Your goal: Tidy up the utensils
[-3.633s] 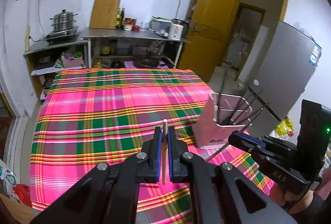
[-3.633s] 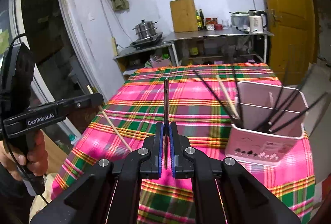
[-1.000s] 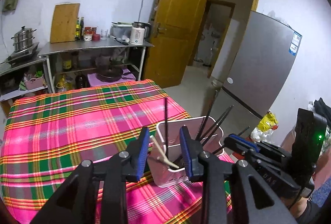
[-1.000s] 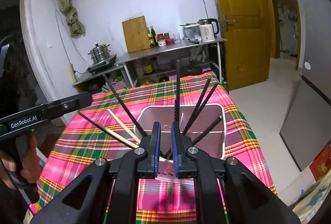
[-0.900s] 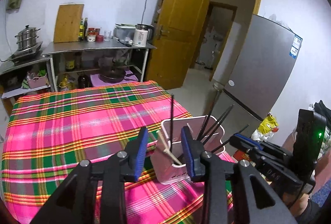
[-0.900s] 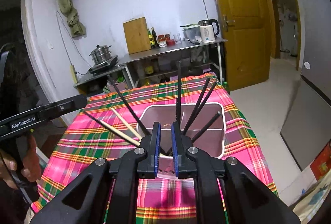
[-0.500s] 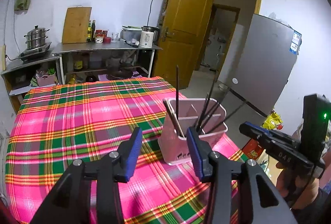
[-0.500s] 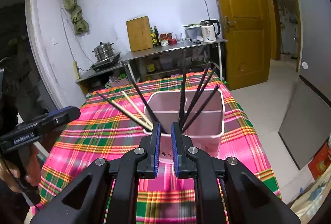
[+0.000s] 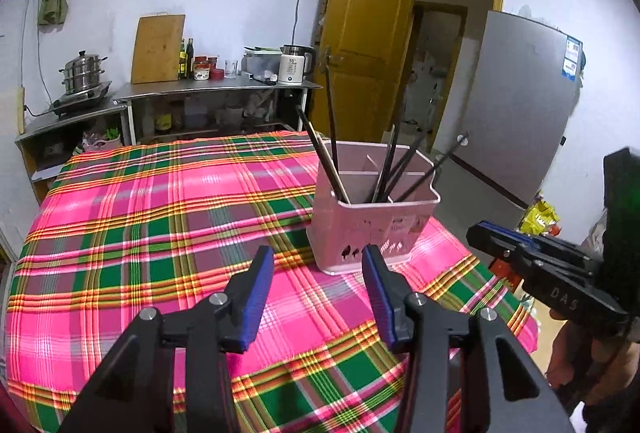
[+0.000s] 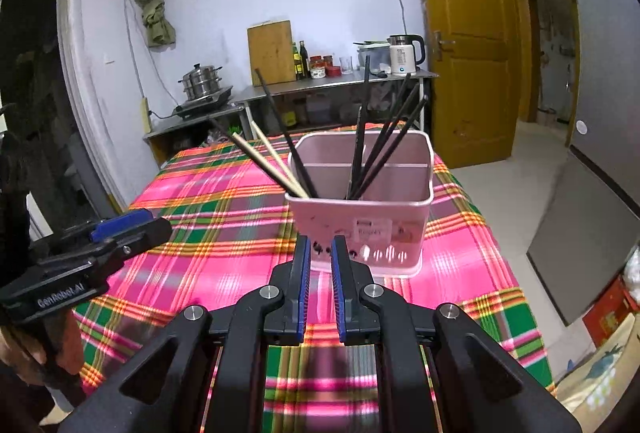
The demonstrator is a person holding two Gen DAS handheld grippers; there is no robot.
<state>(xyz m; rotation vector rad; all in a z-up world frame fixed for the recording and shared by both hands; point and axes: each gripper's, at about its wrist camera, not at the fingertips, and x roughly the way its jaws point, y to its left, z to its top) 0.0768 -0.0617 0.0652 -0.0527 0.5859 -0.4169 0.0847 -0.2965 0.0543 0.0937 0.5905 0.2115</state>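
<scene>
A square pink plastic holder [image 10: 360, 221] on the plaid-clothed bench [image 9: 160, 217] holds slim black chopsticks [image 10: 384, 141] and pale wooden chopsticks [image 10: 268, 161]; left gripper [image 9: 318, 297] spread empty, right gripper [image 10: 320, 281] slightly parted, empty.

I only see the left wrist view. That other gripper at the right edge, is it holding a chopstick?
Observer: No. The right gripper is empty, its jaws a narrow gap apart.
Visitor: Are all the sticks in the pink box black?
Observer: Not all. Two pale wooden chopsticks lean out of the pink holder toward the left of the right wrist view.
Visitor: Anything on the box's far side?
Observer: A small white label sits on that wall.
</scene>
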